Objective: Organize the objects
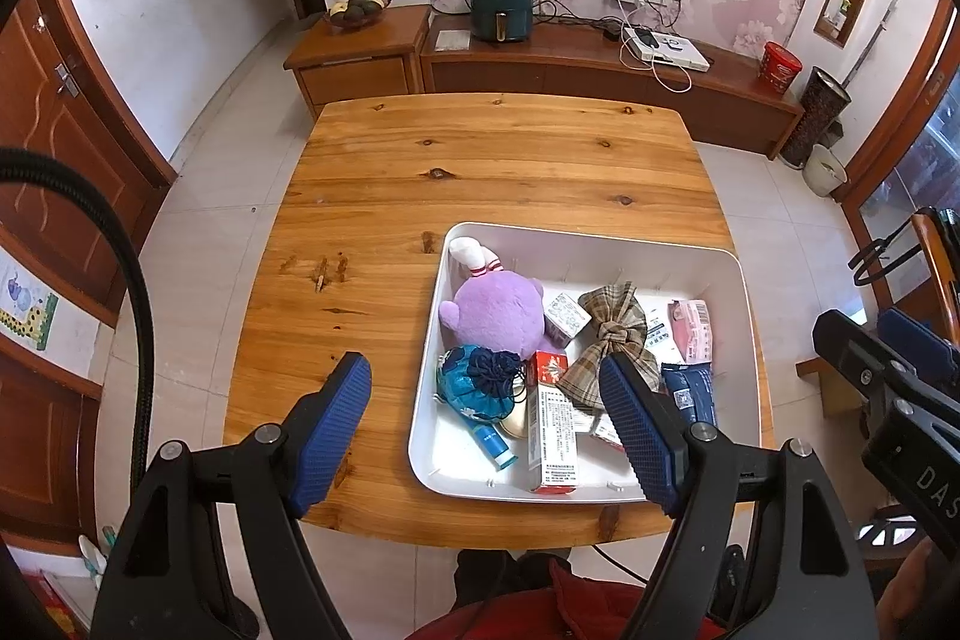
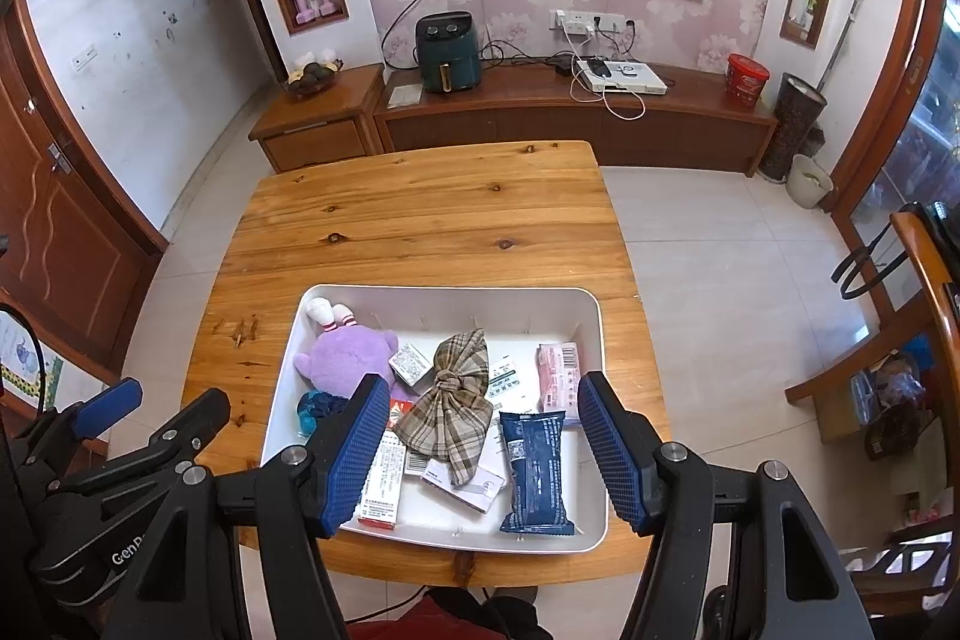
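- The wooden table [image 1: 480, 172] is bare across its far half and left side; everything sits at its near right.
- The white bin [image 2: 591, 316] rests on the table's near right part and holds all the loose things in one jumble, so the sorting looks hardly begun, or else the gathering is finished; I cannot tell which.
- The purple plush toy [image 2: 348, 358] lies in the bin's far left corner.
- The plaid cloth bow [image 2: 453, 400] sprawls over the middle, on top of boxes and papers.
- The dark blue packet [image 2: 534, 472] lies at the near right; the pink packet [image 2: 558, 370] sits just beyond it by the right wall.
- The red-and-white box [image 1: 552, 430] lies near the front, beside the teal pouch [image 1: 474, 376] and a small blue tube [image 1: 493, 445].
- The left gripper [image 1: 486, 430] hangs above the bin's near left edge, fingers spread wide, holding nothing.
- The right gripper [image 2: 480, 454] hangs over the bin's near middle, fingers likewise spread and empty.
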The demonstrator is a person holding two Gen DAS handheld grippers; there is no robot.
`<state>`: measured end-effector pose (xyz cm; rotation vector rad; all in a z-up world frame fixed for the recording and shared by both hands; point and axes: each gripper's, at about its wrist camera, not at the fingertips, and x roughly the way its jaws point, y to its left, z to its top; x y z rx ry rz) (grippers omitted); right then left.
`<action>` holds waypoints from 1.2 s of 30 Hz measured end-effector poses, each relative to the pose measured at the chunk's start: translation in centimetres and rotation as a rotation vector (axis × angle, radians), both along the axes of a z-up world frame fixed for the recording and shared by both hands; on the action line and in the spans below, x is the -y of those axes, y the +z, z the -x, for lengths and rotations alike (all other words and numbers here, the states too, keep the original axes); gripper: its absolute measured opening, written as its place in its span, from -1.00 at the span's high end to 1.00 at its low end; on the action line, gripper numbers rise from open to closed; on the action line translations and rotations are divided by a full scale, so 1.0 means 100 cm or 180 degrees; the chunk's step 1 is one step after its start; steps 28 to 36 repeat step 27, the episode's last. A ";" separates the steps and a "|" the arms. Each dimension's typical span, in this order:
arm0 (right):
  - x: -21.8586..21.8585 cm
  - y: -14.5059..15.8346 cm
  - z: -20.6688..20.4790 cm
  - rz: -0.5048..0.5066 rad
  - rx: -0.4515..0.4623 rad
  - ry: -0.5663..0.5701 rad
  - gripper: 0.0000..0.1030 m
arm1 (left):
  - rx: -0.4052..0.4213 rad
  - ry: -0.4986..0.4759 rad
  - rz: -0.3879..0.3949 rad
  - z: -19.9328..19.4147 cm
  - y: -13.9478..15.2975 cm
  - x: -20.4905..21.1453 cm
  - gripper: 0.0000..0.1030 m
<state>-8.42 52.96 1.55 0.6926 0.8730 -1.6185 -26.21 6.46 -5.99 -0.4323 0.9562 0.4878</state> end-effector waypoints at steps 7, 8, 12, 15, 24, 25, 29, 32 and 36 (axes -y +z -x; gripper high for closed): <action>0.000 0.000 -0.001 0.0001 0.0001 0.0001 -0.28 | -0.0002 -0.0004 0.0003 -0.001 0.000 0.001 -0.58; 0.000 0.000 -0.001 -0.0003 -0.0007 -0.0001 -0.28 | -0.0006 -0.0002 0.0000 -0.001 0.000 0.001 -0.58; 0.000 0.000 -0.001 0.0004 0.0002 -0.0005 -0.28 | -0.0001 -0.0003 0.0007 -0.001 0.000 0.001 -0.58; 0.001 0.001 -0.001 0.0005 0.0010 0.0000 -0.28 | -0.0007 -0.0002 0.0001 -0.002 0.000 0.001 -0.58; 0.002 0.002 0.000 -0.0008 0.0008 0.0005 -0.28 | -0.0014 0.0014 -0.0009 -0.003 0.000 0.002 -0.58; 0.003 0.003 0.001 -0.0015 0.0012 0.0007 -0.28 | -0.0012 0.0016 -0.0015 -0.003 0.000 0.002 -0.58; 0.004 0.004 0.003 -0.0023 0.0011 0.0020 -0.28 | -0.0014 0.0018 -0.0021 -0.003 0.000 0.003 -0.58; 0.004 0.004 0.003 -0.0023 0.0011 0.0020 -0.28 | -0.0014 0.0018 -0.0021 -0.003 0.000 0.003 -0.58; 0.004 0.004 0.003 -0.0023 0.0011 0.0020 -0.28 | -0.0014 0.0018 -0.0021 -0.003 0.000 0.003 -0.58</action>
